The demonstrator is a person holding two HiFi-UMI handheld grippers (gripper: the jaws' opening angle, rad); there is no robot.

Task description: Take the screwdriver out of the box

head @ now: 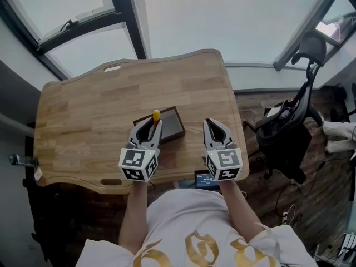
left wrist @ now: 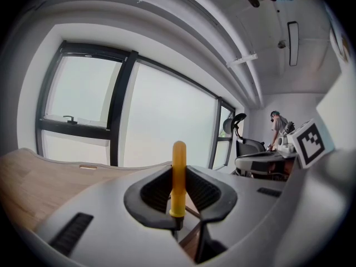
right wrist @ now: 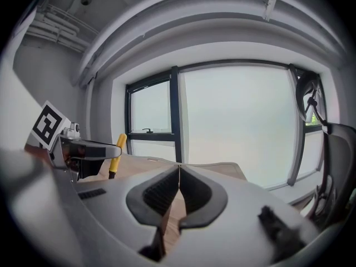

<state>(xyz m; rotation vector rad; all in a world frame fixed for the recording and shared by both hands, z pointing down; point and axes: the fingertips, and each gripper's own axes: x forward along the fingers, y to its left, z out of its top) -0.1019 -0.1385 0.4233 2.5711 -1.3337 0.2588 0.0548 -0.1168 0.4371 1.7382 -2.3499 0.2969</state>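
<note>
A screwdriver with a yellow handle (head: 156, 115) stands upright between the jaws of my left gripper (head: 154, 123), which is shut on it. In the left gripper view the handle (left wrist: 178, 174) rises out of the dark pads, its shaft hidden below. The gripper hovers over the near left corner of a dark open box (head: 173, 125) on the wooden table (head: 83, 115). My right gripper (head: 208, 123) is beside the box on its right, shut with nothing in it; its pads meet in the right gripper view (right wrist: 179, 170), where the yellow handle (right wrist: 117, 152) shows at left.
A black office chair (head: 295, 121) stands right of the table. A small screen device (head: 204, 178) sits at the table's front edge between my arms. Windows run behind the table. A person (left wrist: 276, 128) stands far off at a desk.
</note>
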